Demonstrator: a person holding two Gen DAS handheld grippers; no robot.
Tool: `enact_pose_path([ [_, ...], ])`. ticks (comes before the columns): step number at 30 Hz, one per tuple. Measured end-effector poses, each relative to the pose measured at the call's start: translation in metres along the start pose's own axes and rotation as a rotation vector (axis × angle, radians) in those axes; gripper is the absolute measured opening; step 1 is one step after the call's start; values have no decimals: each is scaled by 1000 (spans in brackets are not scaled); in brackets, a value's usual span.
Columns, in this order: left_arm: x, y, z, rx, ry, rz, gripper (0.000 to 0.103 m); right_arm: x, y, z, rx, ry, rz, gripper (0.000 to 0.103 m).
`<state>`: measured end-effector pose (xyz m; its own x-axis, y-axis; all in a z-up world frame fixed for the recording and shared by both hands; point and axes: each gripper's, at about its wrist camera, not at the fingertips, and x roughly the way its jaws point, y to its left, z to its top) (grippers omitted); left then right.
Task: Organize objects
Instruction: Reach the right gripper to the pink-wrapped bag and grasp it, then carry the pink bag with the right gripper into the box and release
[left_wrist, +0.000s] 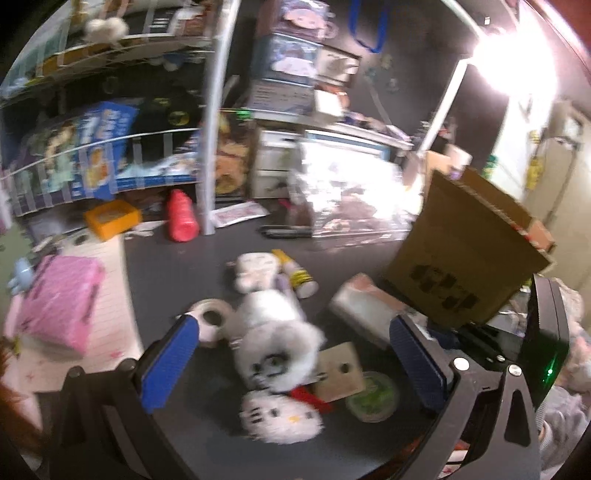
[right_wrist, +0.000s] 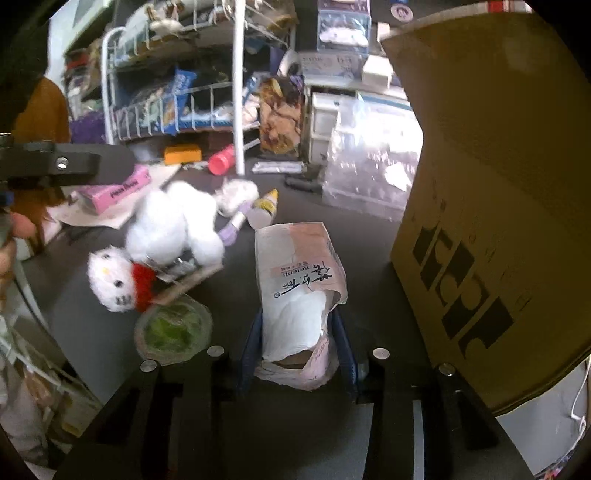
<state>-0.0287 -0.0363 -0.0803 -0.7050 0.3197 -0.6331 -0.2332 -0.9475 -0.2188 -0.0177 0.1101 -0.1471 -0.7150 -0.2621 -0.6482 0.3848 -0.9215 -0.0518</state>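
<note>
My left gripper (left_wrist: 295, 354) hangs open over a dark table (left_wrist: 177, 266), its blue pads either side of a fluffy white plush (left_wrist: 280, 332) lying below them. Against that plush rest a white cat-face plush with a red bow (left_wrist: 280, 417), a cardboard tag (left_wrist: 340, 369) and a green-lidded tub (left_wrist: 373, 398). My right gripper (right_wrist: 297, 343) is shut on the near end of a pink-and-white tissue packet (right_wrist: 299, 266), which lies on the table. A tall cardboard box (right_wrist: 498, 184) stands close on its right. The same plush (right_wrist: 173, 225) and tub (right_wrist: 173, 328) lie to the left.
A pink box (left_wrist: 59, 299) on lined paper sits at the left. Behind it are an orange box (left_wrist: 110, 218), a red bottle (left_wrist: 181, 218) and a white wire shelf (left_wrist: 210, 122). A crinkled clear bag (left_wrist: 351, 199) sits at the back. A tape roll (left_wrist: 210, 319) lies by the plush.
</note>
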Motion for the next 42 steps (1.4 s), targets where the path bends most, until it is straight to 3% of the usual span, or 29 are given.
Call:
enact_pose_path([
  [4, -2, -9, 12, 42, 6, -120, 102, -22, 9, 14, -68, -76, 86, 33],
  [8, -10, -14, 25, 53, 18, -179, 100, -44, 17, 36, -115, -132, 212, 33],
  [12, -25, -15, 37, 33, 13, -234, 78, -63, 24, 61, -177, -185, 300, 33],
  [19, -47, -46, 67, 78, -22, -237, 61, -85, 6, 93, -211, -207, 379, 33],
  [28, -17, -118, 110, 155, 26, -269, 58, -120, -59, 101, -166, -227, 331, 33],
  [34, 30, -160, 130, 165, 141, -304, 58, -119, -114, 98, -76, -144, 318, 33],
  [42, 71, -185, 138, 161, 257, -304, 58, -101, -160, 94, 12, -11, 339, 33],
])
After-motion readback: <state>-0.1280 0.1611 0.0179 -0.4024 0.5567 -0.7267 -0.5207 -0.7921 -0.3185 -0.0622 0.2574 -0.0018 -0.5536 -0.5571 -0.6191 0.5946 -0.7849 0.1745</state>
